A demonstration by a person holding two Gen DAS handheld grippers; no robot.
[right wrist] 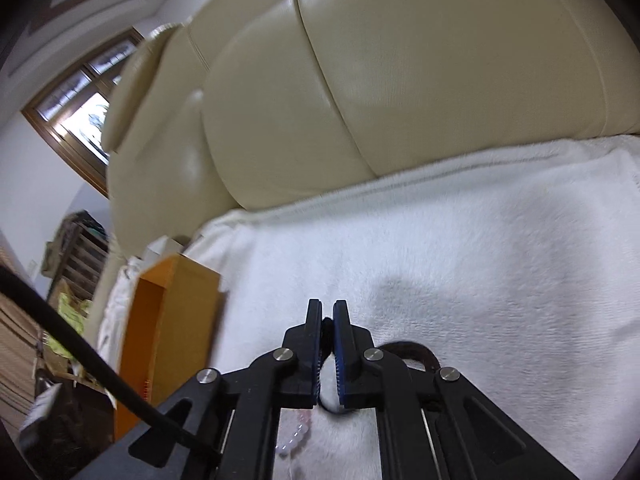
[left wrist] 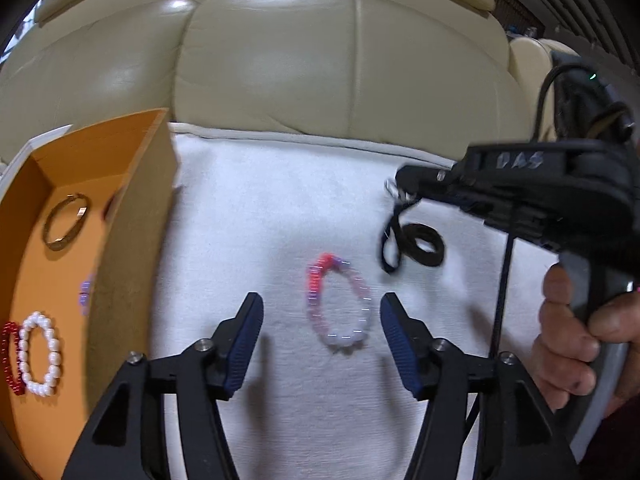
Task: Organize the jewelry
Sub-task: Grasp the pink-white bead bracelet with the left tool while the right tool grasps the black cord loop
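We are working over a cream leather sofa [left wrist: 280, 60], its back cushions filling the upper half of both wrist views. A white towel [left wrist: 260, 208] is covering the seat. At nine o'clock in the left wrist view an orange box [left wrist: 120, 216] is sitting on the towel, open-topped; the right wrist view is showing it at about eight o'clock.

Our left gripper [left wrist: 322, 316] is hovering with its jaws spread wide, nothing between them. Our right gripper [right wrist: 327, 322] is reaching in from three o'clock in the left view, our right hand [left wrist: 568, 340] wrapping its handle. Its jaws are clenched on a black cord bracelet [left wrist: 390, 240], which is dangling from the tips at two o'clock of centre, its lower loop seeming to hang just above the towel.

A black fabric ring [left wrist: 425, 245] is lying on the towel just beside that dangling cord. A pink and pale beaded bracelet [left wrist: 340, 304] is lying flat on the towel between the left gripper's blue pads [left wrist: 244, 340], touching neither.

Inside the box, a bronze bangle [left wrist: 66, 220] is resting toward twelve o'clock, a white pearl bracelet [left wrist: 40, 354] toward six, a red beaded bracelet [left wrist: 10, 356] touching its nine o'clock side, and a small purple piece [left wrist: 85, 294], too blurred to name, by the box wall.
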